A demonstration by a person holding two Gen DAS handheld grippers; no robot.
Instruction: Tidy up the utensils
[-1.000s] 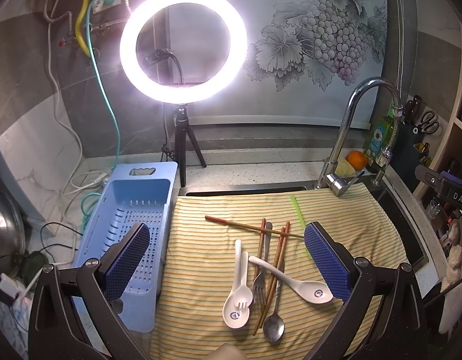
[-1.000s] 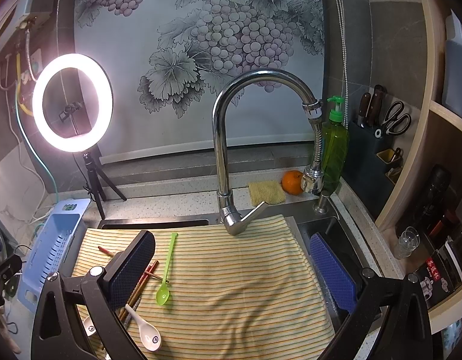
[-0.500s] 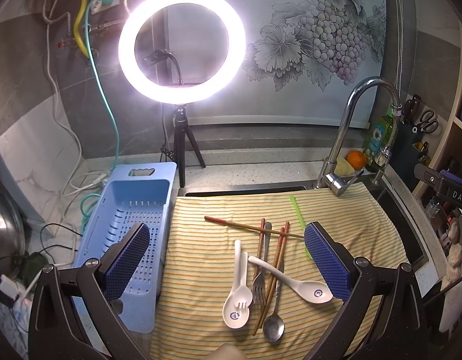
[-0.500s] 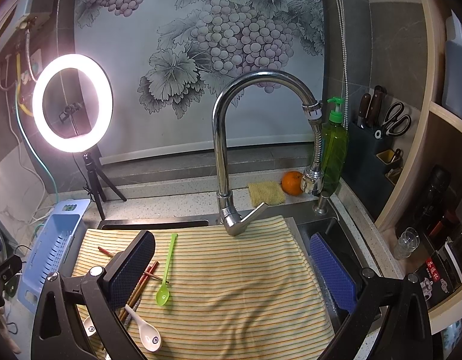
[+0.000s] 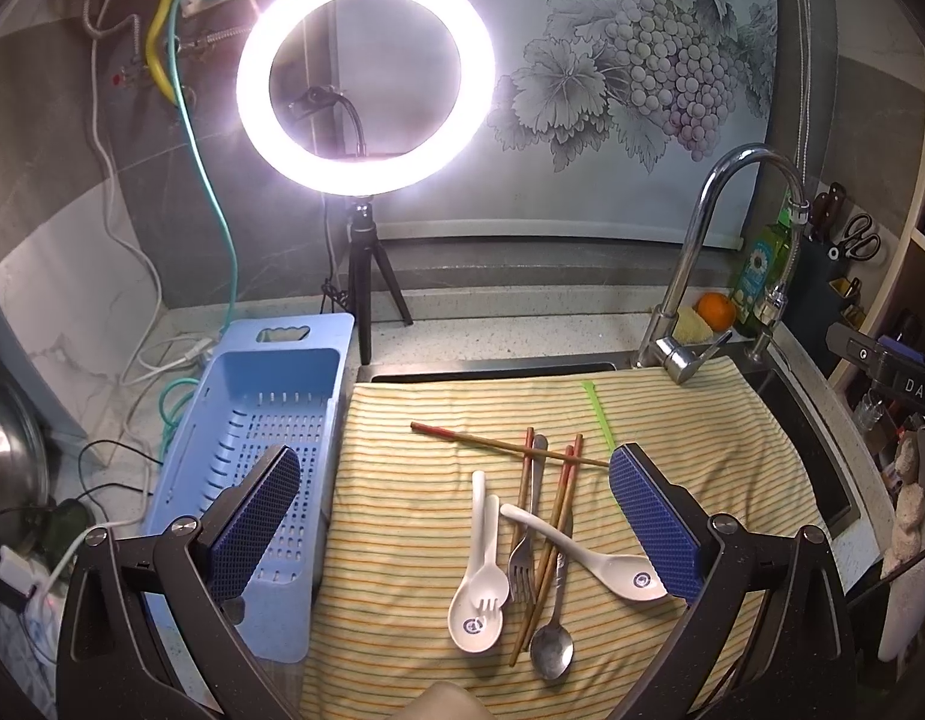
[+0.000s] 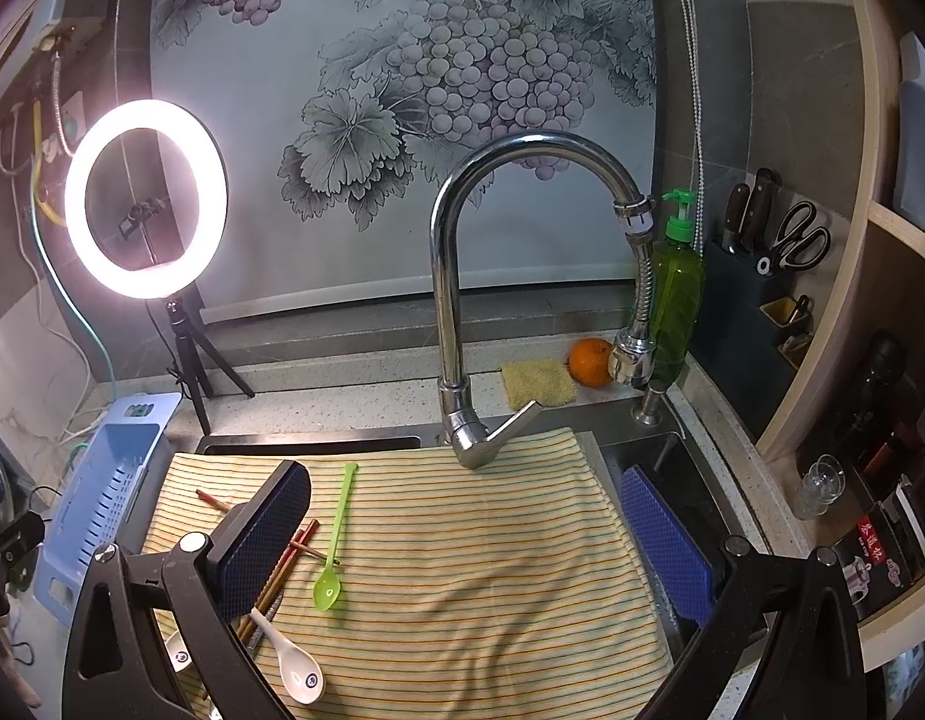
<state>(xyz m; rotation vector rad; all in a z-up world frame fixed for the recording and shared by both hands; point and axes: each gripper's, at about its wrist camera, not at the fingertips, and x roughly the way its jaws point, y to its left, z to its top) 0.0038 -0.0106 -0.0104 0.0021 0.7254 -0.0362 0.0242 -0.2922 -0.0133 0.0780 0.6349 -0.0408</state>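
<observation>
We're in a home kitchen here: a chrome faucet (image 6: 462, 300) arches over a steel sink (image 6: 672, 456), with green dish soap (image 6: 677, 300), a sponge (image 6: 537, 384) and an orange (image 6: 589, 361) on the speckled counter. Knives and scissors (image 6: 801, 237) stand in a block, and a ring light (image 5: 366, 69) glows on its tripod.

You're facing a kitchen counter: a lit ring light (image 5: 366, 69) on a small tripod (image 5: 366, 276) glares at left, a grape mural (image 6: 462, 60) covers the back wall, grey tile sits beside it, and a curved chrome faucet (image 6: 462, 300) rises over the sink.
</observation>
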